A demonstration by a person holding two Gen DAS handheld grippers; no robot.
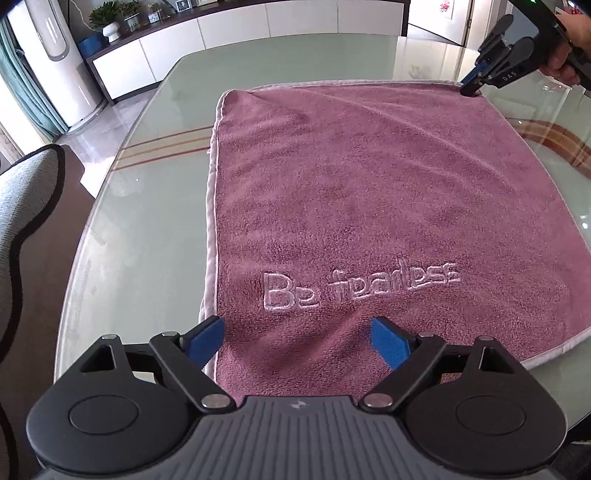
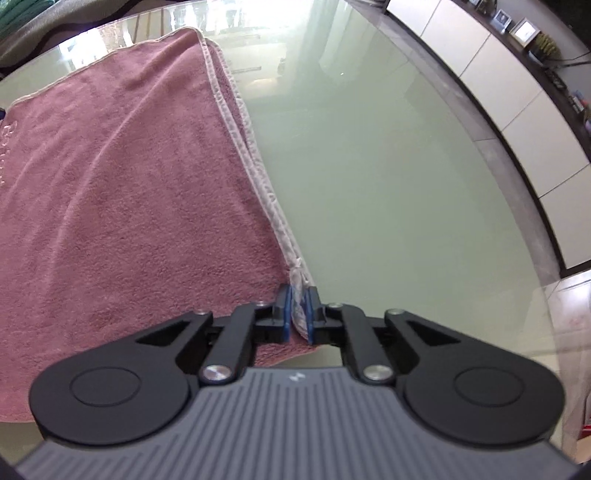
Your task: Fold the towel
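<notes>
A mauve towel with pale edging and the raised words "Be fearless" lies flat on the glass table. In the right wrist view two layers of the towel show along its edge. My left gripper hangs open over the towel's near left corner, its blue pads wide apart and pressing on nothing. At the far right corner, my right gripper is held by a hand. Seen from its own camera, the right gripper is shut on the towel's white-edged corner.
An upholstered chair stands at the table's left edge. Beyond the table are a long white cabinet with potted plants and a tall white tower unit. Bare glass stretches right of the towel.
</notes>
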